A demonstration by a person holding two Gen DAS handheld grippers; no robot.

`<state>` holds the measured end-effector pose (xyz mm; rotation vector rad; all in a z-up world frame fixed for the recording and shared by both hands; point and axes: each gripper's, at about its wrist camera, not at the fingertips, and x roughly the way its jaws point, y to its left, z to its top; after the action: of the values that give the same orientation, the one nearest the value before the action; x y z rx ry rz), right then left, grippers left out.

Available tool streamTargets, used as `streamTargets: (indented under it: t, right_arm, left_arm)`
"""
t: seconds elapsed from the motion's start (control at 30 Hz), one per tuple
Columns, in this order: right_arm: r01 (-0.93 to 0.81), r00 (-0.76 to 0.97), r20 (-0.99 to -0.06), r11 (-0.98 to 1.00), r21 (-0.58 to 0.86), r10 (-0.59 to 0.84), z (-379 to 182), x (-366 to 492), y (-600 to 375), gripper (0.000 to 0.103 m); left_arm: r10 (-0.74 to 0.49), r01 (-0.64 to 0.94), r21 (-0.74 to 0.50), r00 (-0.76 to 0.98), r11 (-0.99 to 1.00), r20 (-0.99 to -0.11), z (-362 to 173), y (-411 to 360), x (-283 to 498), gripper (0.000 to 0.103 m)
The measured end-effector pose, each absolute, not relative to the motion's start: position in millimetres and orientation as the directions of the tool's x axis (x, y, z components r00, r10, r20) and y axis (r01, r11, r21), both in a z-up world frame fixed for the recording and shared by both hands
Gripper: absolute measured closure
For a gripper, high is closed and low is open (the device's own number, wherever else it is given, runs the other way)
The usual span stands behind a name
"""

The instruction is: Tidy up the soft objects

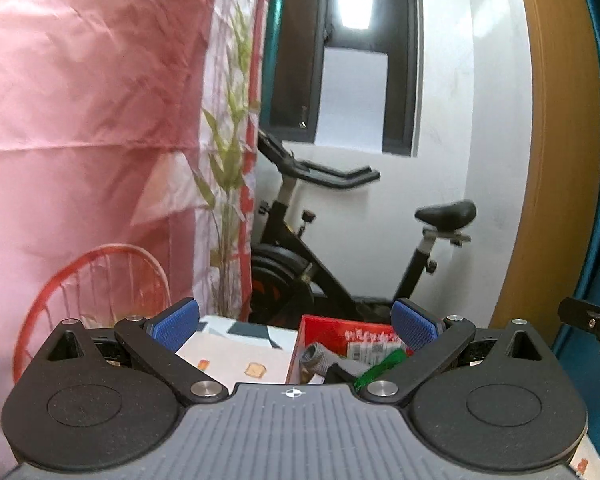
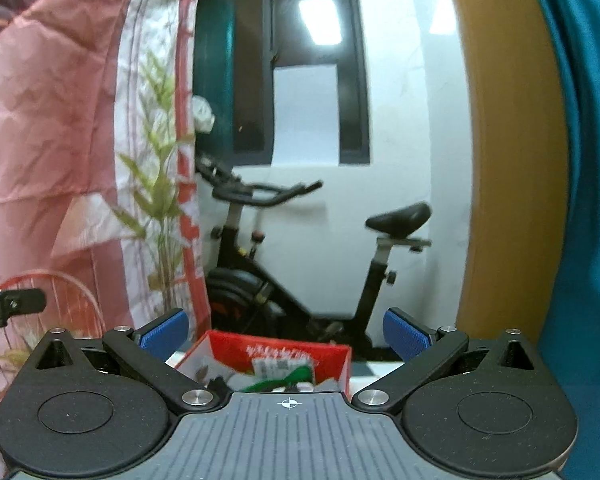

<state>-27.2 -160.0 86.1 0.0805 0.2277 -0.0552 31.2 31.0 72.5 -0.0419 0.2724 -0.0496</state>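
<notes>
A red cardboard box sits low ahead, holding soft items: a grey cloth and a green piece. My left gripper is open, its blue pads wide apart, nothing between them, raised above the box. My right gripper is also open and empty, with the box showing between its pads. A white cloth with small printed pictures lies left of the box. Each gripper's tip shows at the edge of the other's view.
A pink patterned curtain hangs at the left with a red wire rack before it. A black exercise bike stands behind the box against a white wall. A wooden panel and teal fabric fill the right.
</notes>
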Motion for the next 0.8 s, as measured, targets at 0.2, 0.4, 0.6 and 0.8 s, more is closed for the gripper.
streamTargets:
  t: [0.2, 0.4, 0.6, 0.8]
  right_arm:
    - [0.07, 0.983, -0.175, 0.994, 0.079, -0.056, 97, -48, -168, 0.0]
    - [0.078, 0.984, -0.168, 0.993, 0.084, -0.063, 99, -60, -174, 0.0]
    - [0.094, 0.984, -0.161, 0.99, 0.102, -0.077, 104, -64, -181, 0.0]
    - [0.089, 0.983, -0.171, 0.989, 0.118, -0.068, 99, -65, -182, 0.0]
  left_arm:
    - [-0.068, 0.065, -0.02, 0.973, 0.998, -0.22, 80, 20, 2, 0.0]
    - [-0.064, 0.066, 0.002, 0.972, 0.998, -0.224, 83, 17, -5, 0.0]
    - [-0.059, 0.065, 0.02, 0.975, 0.998, -0.212, 87, 15, -8, 0.0]
    - [-0.06, 0.067, 0.025, 0.974, 0.997, -0.218, 84, 14, -9, 0.0]
